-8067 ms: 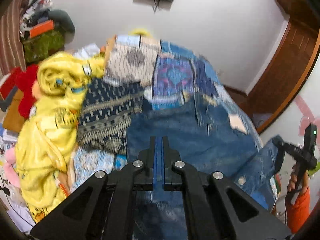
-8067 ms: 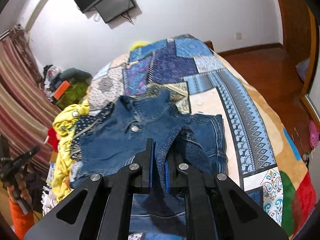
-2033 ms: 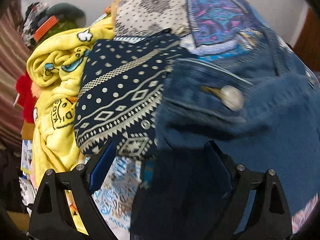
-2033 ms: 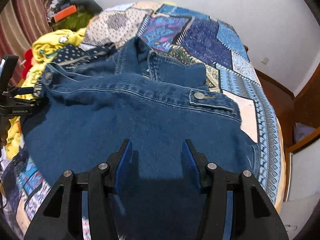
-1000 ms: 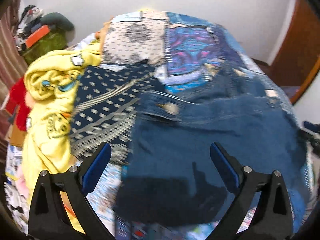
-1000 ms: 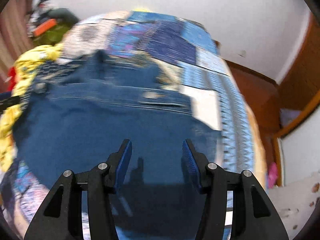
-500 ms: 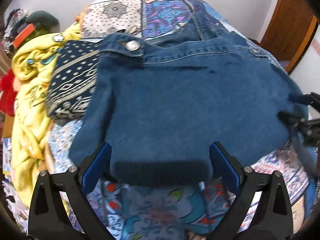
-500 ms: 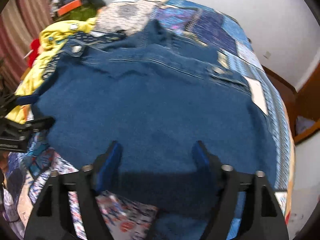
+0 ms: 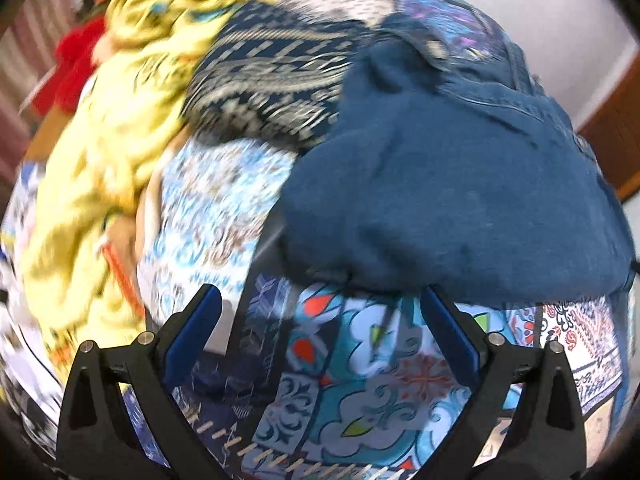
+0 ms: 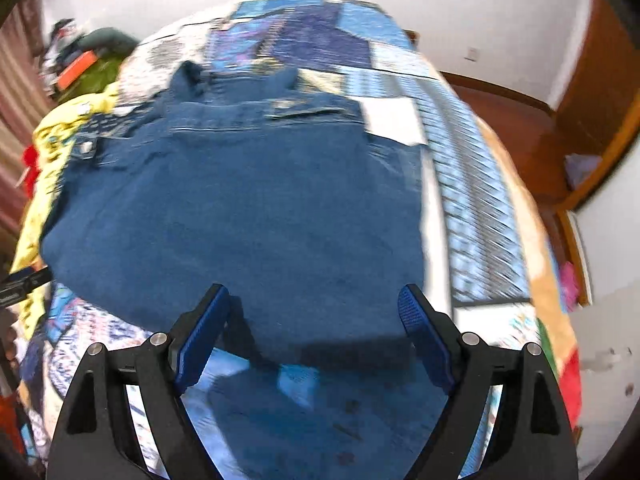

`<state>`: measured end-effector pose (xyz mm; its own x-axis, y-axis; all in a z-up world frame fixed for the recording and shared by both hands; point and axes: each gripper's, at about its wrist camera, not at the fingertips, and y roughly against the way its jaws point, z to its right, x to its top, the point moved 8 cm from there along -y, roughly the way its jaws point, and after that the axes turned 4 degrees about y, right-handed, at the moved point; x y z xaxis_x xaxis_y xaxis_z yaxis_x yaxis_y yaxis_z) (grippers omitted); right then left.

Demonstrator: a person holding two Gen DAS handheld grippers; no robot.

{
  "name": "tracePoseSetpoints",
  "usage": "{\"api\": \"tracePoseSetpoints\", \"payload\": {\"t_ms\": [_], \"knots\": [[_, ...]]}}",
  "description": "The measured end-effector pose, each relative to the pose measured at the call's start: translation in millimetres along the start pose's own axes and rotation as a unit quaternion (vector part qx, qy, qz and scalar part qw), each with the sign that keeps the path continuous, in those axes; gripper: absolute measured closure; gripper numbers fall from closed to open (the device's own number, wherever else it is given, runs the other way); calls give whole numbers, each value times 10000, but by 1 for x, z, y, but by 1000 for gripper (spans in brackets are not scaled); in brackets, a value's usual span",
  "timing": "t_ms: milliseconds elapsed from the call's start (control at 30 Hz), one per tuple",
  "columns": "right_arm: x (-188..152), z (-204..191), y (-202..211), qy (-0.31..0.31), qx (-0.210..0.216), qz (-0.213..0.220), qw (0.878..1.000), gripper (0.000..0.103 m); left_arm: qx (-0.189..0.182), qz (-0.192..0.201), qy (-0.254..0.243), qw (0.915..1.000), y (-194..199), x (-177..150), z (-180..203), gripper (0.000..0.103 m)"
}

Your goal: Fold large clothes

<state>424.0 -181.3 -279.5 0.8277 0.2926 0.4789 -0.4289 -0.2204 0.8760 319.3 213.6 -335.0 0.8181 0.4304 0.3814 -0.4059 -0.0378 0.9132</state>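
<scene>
Denim jacket [image 10: 248,216]: near hem just ahead of both grippers, on the bedspread [image 9: 360,380].
Left gripper [image 9: 320,304]: spread, empty.
Right gripper [image 10: 314,300]: opening, hem between, untouched.

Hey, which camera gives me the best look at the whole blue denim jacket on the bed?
The right wrist view: the blue denim jacket lies spread out there, collar to near hem. The left wrist view shows only its left part, cut off at the picture's right edge.

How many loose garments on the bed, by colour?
Blue denim jacket: 1
Yellow printed garment: 1
Navy patterned garment: 1
Red item, too blurred to identify: 1
Total: 4
</scene>
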Motion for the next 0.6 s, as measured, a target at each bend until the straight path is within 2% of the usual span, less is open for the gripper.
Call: {"api": "tracePoseSetpoints", "payload": {"t_ms": [67, 167, 267, 433, 600], "knots": [[-12, 10, -1, -186, -47, -115, 9997, 19, -72, -44, 280, 9996, 2, -6, -12, 2], [-28, 18, -3, -359, 64, -274, 9990, 19, -424, -54, 605, 9973, 8, -12, -17, 2], [-32, 22, 1, -339, -53, -276, 9990, 19, -753, -31, 864, 9934, 18, -14, -15, 2], [-10, 14, 26, -326, 16, 142, 9994, 19, -1426, -151, 1068, 9839, 27, -20, 10, 2], [22, -13, 43, -75, 230, 586, 9980, 19, -2092, -478, 1129, 9701, 17, -25, 44, 2]]}}
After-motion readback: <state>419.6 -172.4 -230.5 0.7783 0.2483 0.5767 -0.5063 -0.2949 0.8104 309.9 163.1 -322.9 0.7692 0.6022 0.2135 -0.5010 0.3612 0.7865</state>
